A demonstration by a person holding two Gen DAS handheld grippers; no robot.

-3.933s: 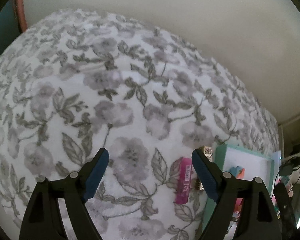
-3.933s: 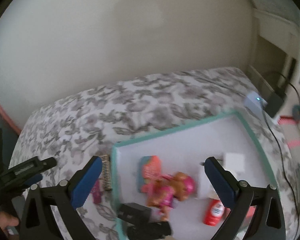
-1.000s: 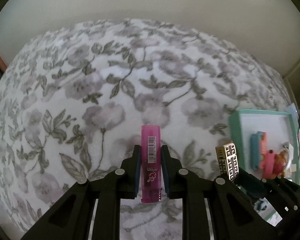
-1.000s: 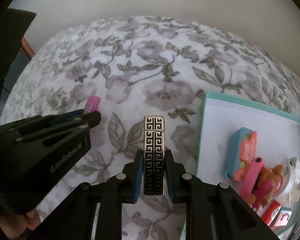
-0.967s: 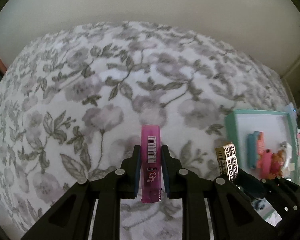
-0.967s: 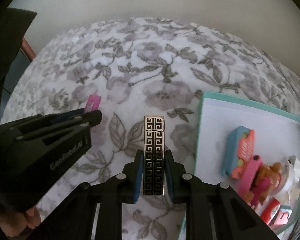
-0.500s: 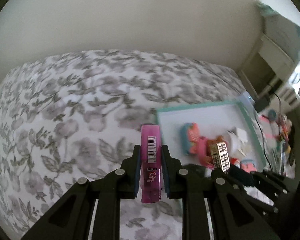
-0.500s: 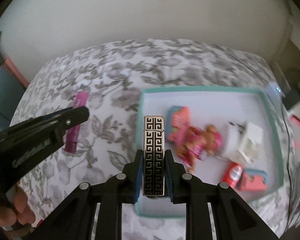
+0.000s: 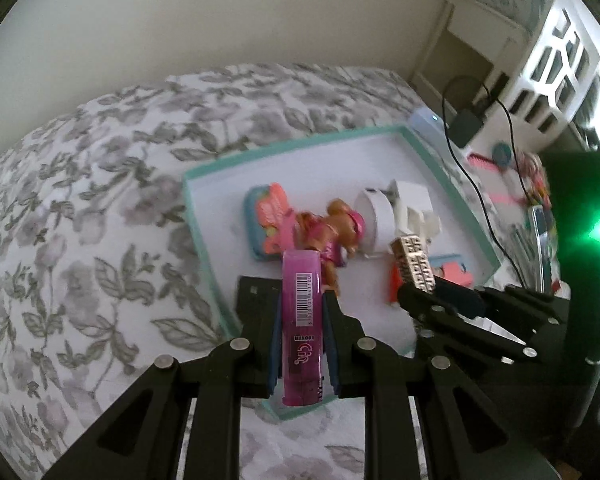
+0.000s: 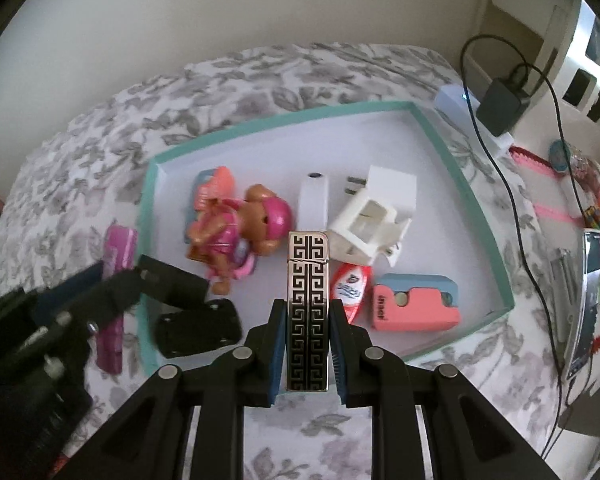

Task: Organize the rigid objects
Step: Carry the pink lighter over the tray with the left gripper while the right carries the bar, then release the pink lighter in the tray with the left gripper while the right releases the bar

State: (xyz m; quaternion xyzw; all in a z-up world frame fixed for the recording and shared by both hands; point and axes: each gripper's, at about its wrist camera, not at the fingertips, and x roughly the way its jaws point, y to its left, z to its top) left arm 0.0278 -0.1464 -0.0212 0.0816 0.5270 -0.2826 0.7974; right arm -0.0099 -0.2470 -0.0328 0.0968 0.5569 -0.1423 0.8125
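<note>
The left gripper is closed tight on a pink lighter, its blue pads pressing both long sides; the lighter stands along the fingers with its barcode facing the camera, and its lower end is hidden behind the finger frames. The right gripper is likewise clamped on a gold-and-black patterned lighter, whose bottom edge sits between the pads.

Both held lighters hang above the near part of a teal-rimmed tray lying on a flowered bedspread. In the right wrist view the left gripper reaches in from the left, blurred, and covers part of the tray's near left corner.

Inside the tray lie a toy puppy in pink, a white plug adapter, a red tube partly behind the patterned lighter, a pink and blue case and two black pieces that are hard to identify. Beyond the tray's right side, cables and small clutter are too blurred to name.
</note>
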